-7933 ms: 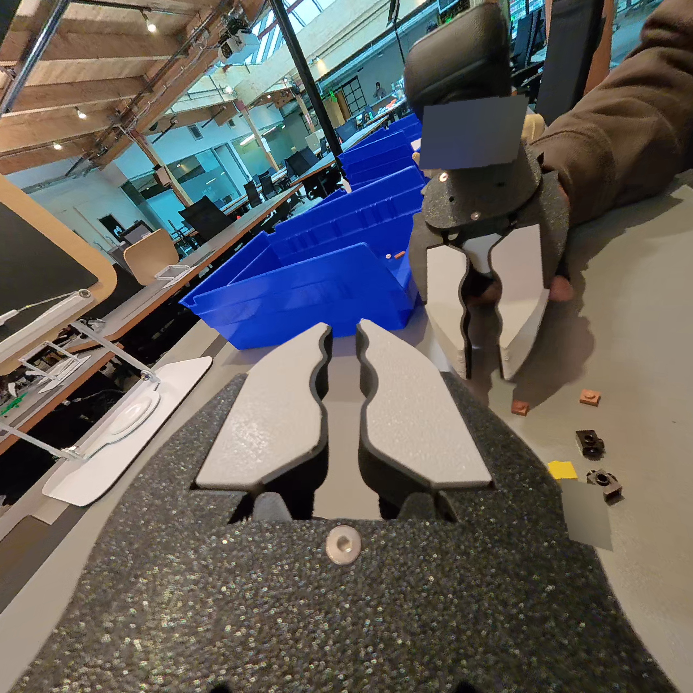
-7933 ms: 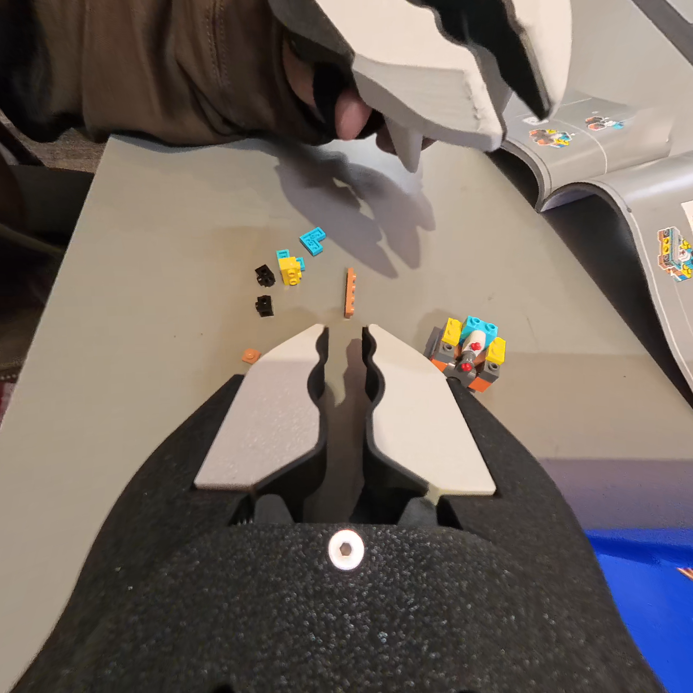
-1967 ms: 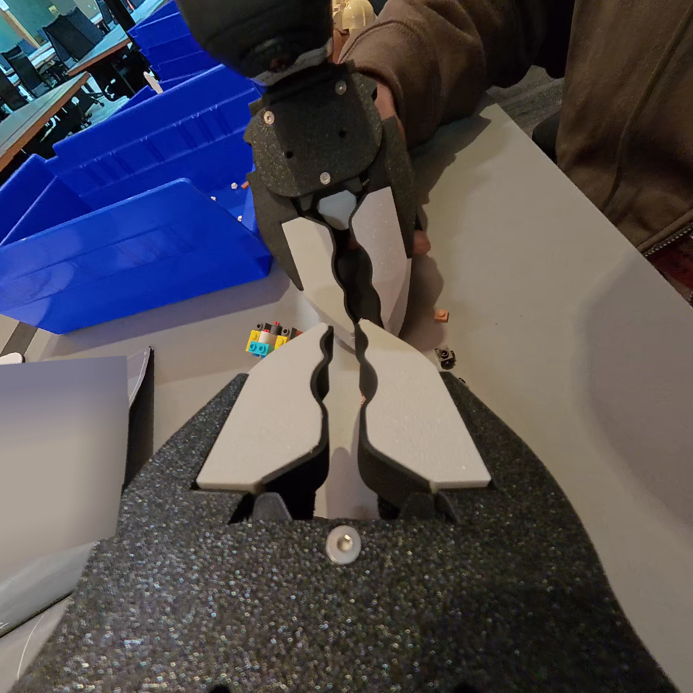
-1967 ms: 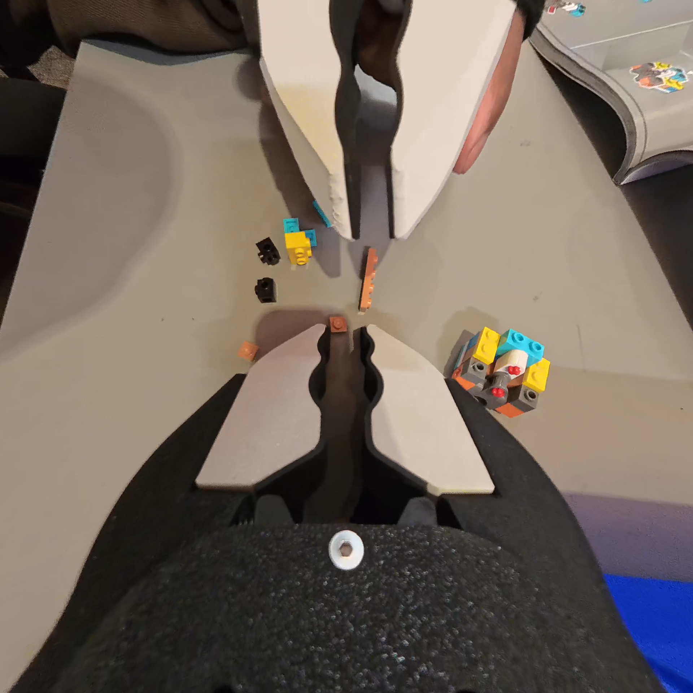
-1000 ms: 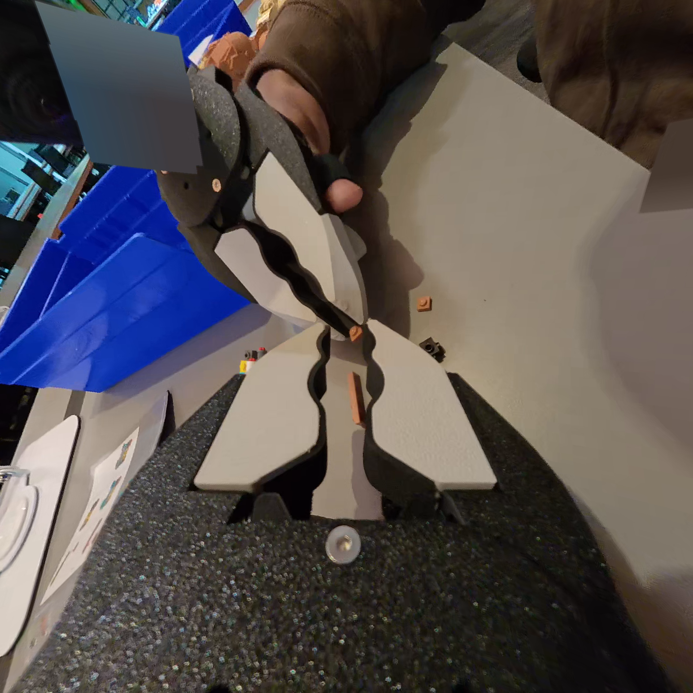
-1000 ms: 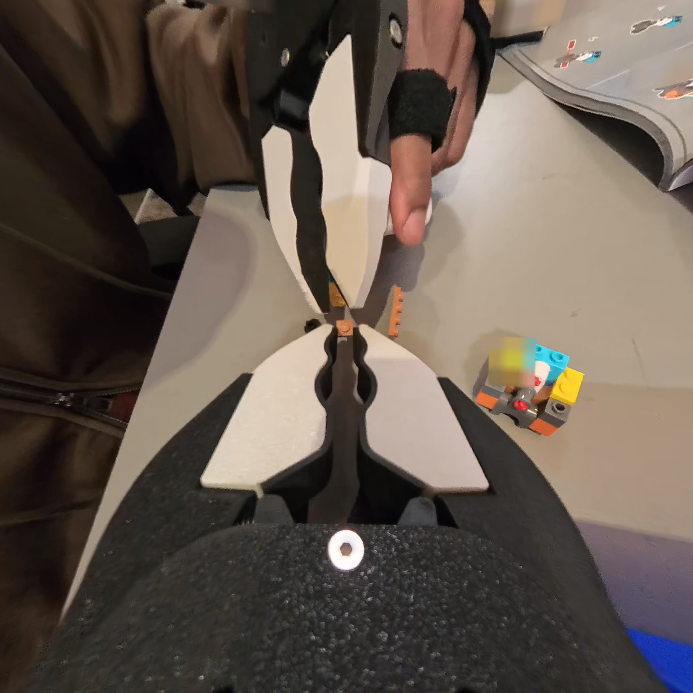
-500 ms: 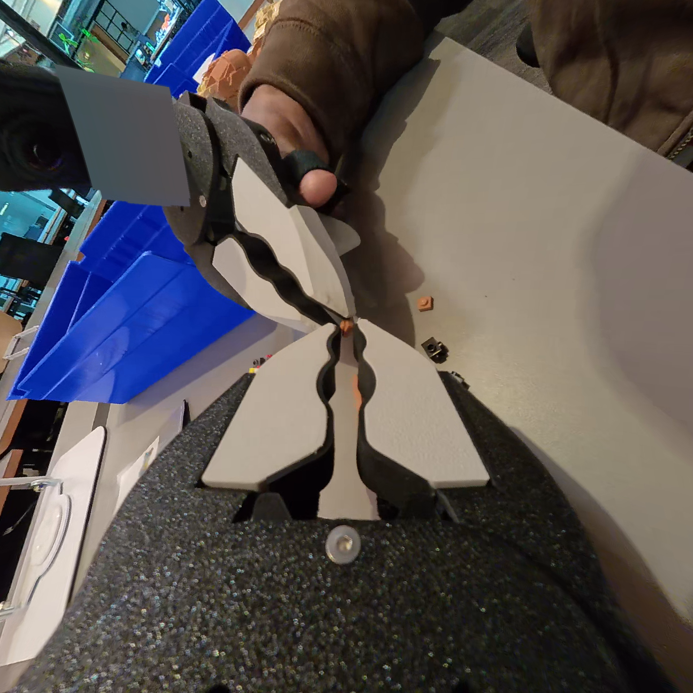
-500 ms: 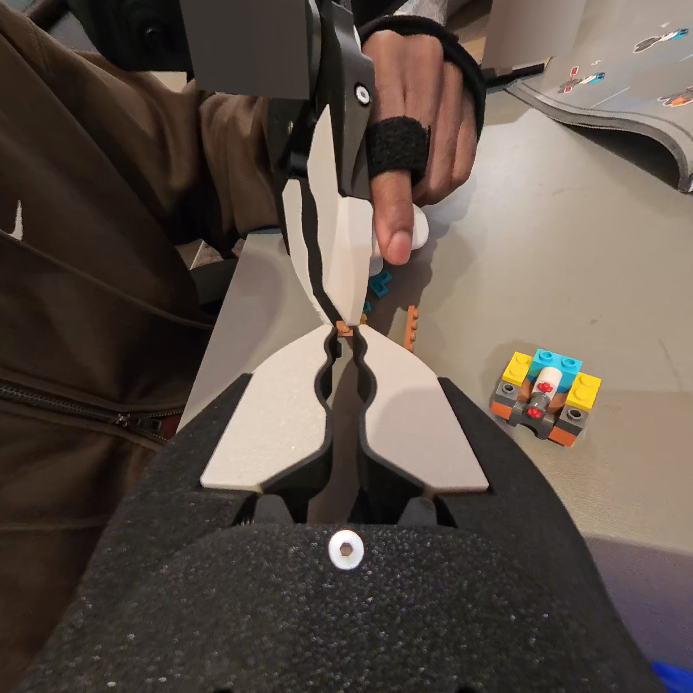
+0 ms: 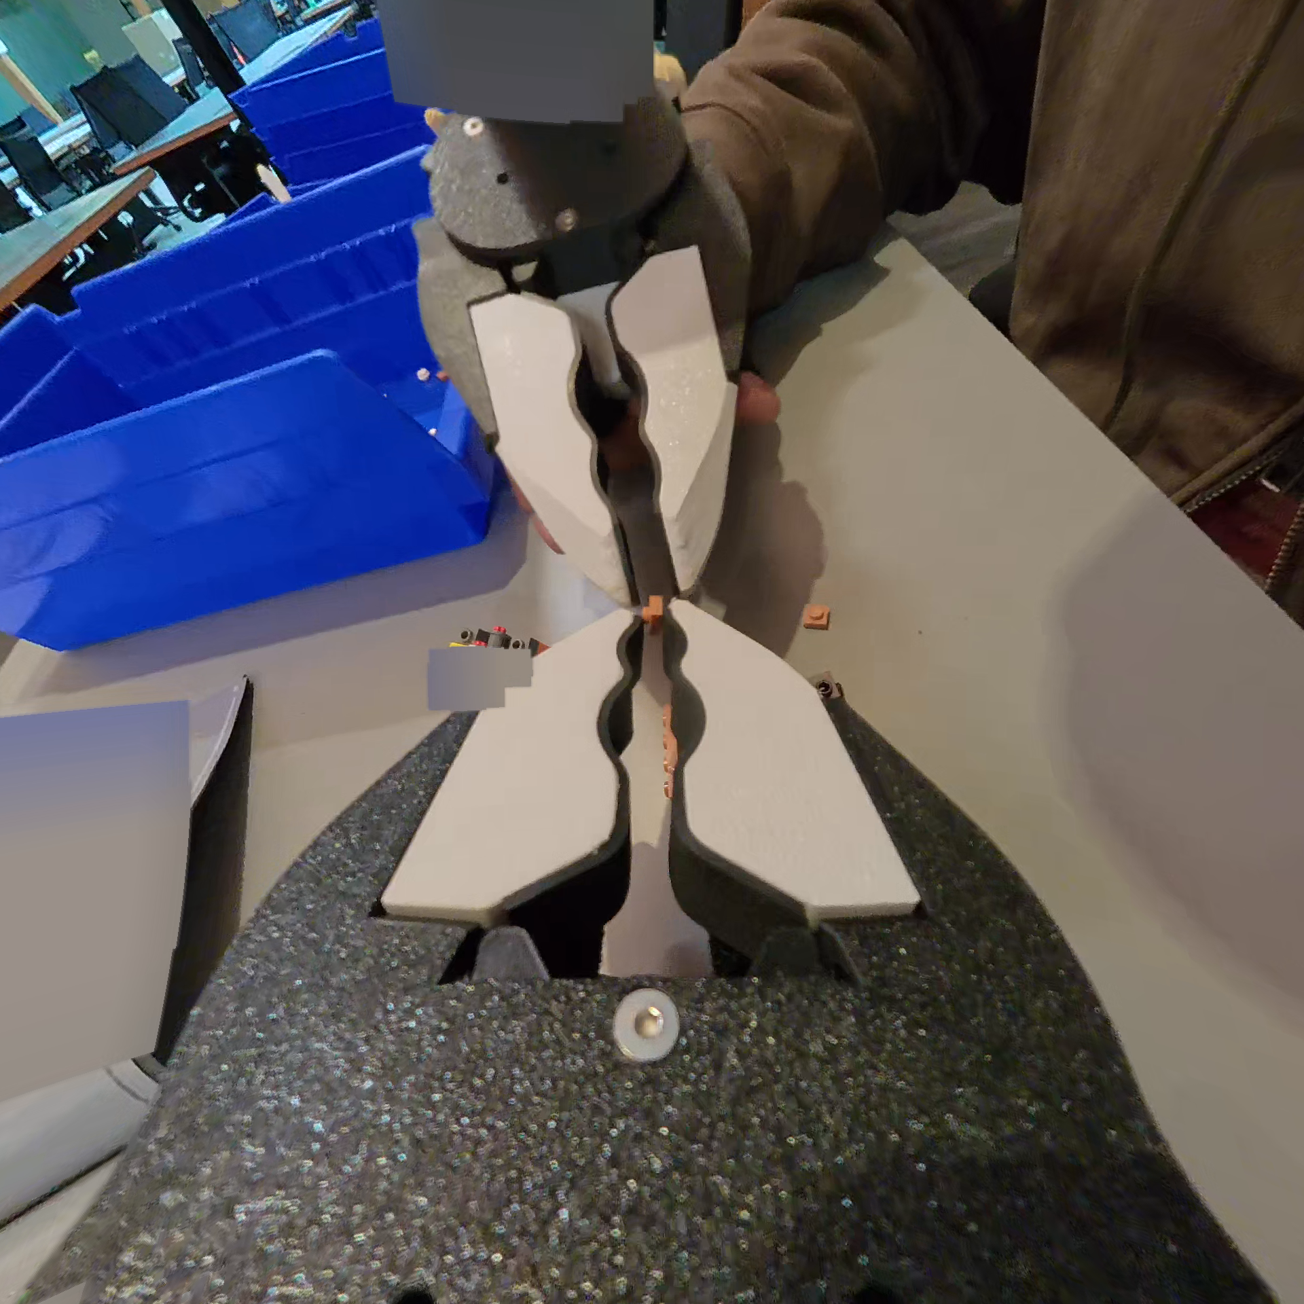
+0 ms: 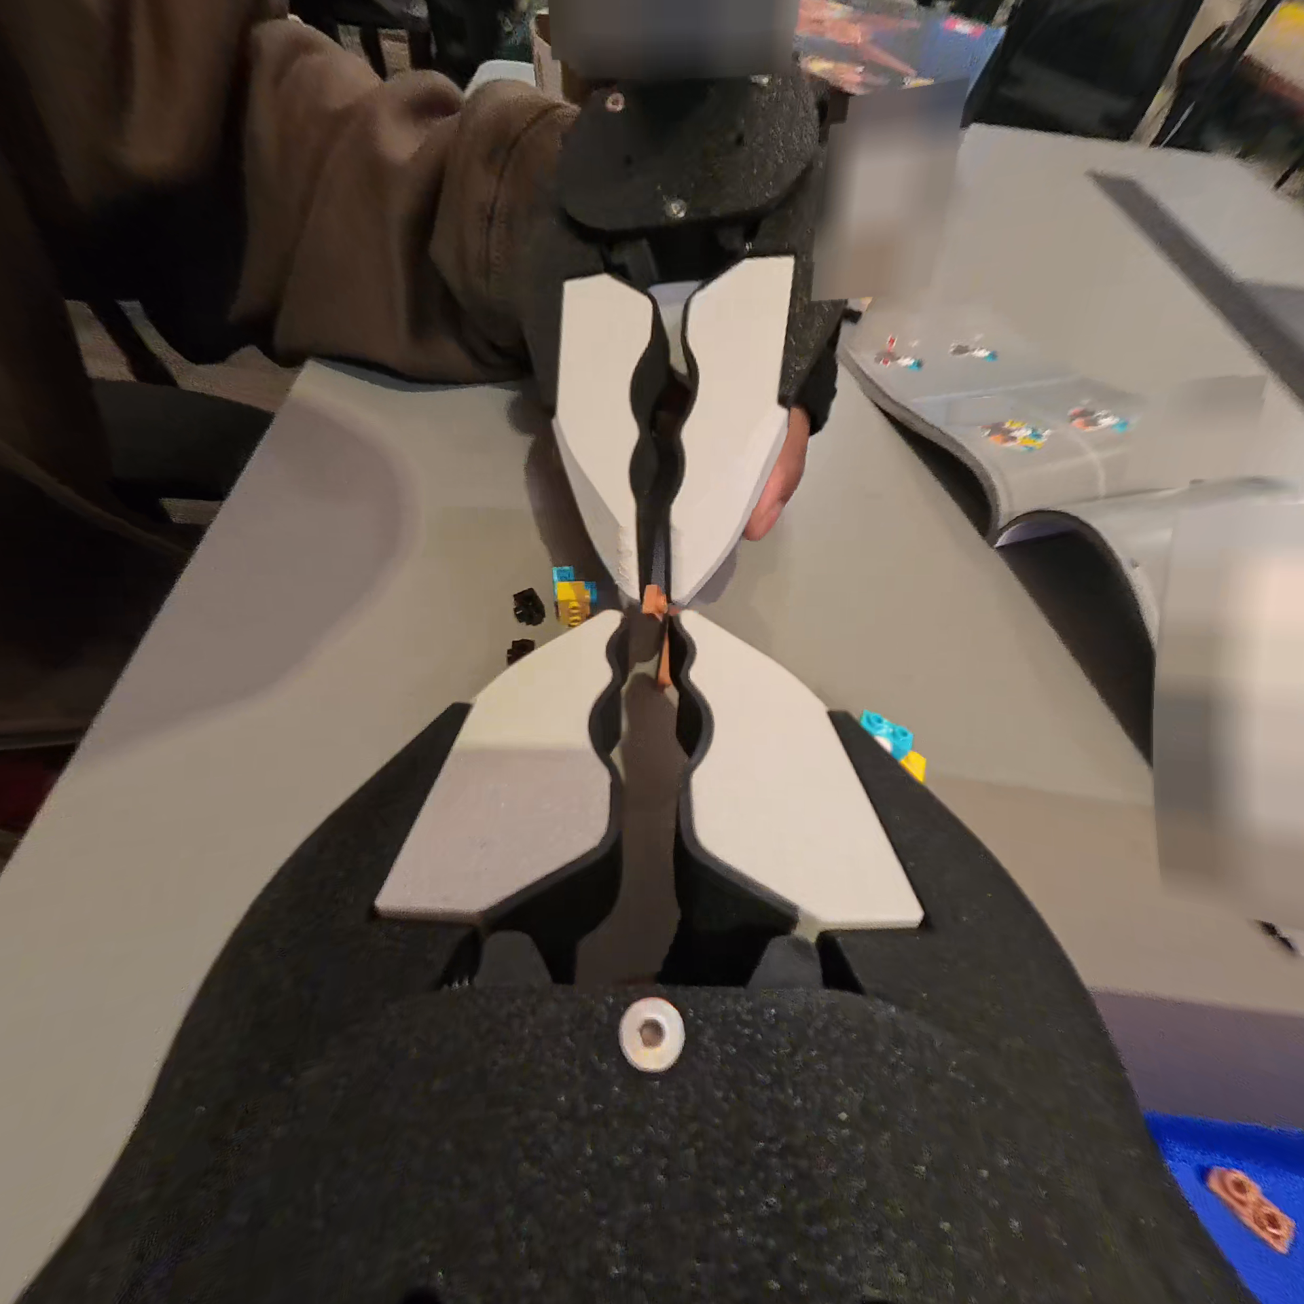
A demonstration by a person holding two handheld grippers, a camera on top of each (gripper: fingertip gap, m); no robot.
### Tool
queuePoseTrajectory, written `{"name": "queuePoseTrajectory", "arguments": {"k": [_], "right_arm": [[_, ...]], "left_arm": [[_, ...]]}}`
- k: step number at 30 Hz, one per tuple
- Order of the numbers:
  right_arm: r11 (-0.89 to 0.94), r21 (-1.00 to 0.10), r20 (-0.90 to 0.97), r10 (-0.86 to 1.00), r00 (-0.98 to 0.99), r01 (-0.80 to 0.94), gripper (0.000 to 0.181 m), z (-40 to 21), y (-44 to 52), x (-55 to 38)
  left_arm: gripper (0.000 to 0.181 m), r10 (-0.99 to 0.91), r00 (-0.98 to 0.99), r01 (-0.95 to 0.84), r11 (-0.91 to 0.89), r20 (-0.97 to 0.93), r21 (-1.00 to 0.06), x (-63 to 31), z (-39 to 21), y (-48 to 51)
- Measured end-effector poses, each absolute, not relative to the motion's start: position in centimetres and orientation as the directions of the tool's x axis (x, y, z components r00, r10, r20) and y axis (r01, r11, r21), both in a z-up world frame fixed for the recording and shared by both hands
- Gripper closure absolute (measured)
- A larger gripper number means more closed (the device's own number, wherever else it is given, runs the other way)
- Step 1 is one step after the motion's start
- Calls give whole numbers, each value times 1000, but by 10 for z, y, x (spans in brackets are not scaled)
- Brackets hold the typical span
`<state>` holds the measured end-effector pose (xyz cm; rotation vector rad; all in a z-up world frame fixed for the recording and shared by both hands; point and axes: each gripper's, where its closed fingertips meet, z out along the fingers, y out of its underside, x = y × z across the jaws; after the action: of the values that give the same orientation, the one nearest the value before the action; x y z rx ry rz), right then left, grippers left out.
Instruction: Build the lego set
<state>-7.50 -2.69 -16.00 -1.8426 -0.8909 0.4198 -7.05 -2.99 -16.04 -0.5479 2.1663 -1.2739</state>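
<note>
A small brown one-stud plate (image 9: pixel 655 607) is pinched where my two grippers meet tip to tip above the grey table (image 9: pixel 988 564); it also shows in the right wrist view (image 10: pixel 655 603). My left gripper (image 9: pixel 653 621) is shut on it from the near side. My right gripper (image 10: pixel 653 619) faces it head-on, jaws almost together on the same plate. A long orange plate (image 9: pixel 669 741) lies on the table below the tips, also seen in the right wrist view (image 10: pixel 663 663). The partly built model (image 10: pixel 892 744) stands beside my right fingers.
Loose pieces lie on the table: a brown one-stud plate (image 9: pixel 817 617), black bricks (image 10: pixel 528 607), a yellow-and-cyan cluster (image 10: pixel 573 596). Blue bins (image 9: pixel 212 459) stand at the back left. An open instruction booklet (image 10: pixel 1058 423) lies to the side. A person's sleeves are behind both grippers. Only a small space, under 4 cm, lies between the two pairs of fingers.
My left jaws have closed from open onto the small brown plate that my right gripper carried up. Both grippers have rolled level and now face each other straight on.
</note>
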Motion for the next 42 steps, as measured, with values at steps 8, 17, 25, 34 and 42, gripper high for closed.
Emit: {"name": "queuePoseTrajectory", "arguments": {"k": [8,17,25,34,42], "right_arm": [[-182,-878,191,714,674,443,177,-161,-24,-74],[-181,-878,195,711,676,443,178,-161,-24,-74],[-249,-855,155,714,683,454,178,-172,-24,-70],[-340,-811,94,726,681,475,178,-188,-26,-72],[-413,-771,44,725,688,485,178,-198,-28,-73]], "left_arm": [[176,-612,-758,-97,446,-224,-890,-69,-162,-29],[176,-615,-759,-102,437,-215,-894,-69,-162,-30],[164,-607,-759,-190,551,-234,-813,-73,-184,-15],[163,-618,-768,-327,603,-168,-728,-76,-208,-10],[178,-643,-759,-394,581,-104,-712,-74,-211,-15]]}}
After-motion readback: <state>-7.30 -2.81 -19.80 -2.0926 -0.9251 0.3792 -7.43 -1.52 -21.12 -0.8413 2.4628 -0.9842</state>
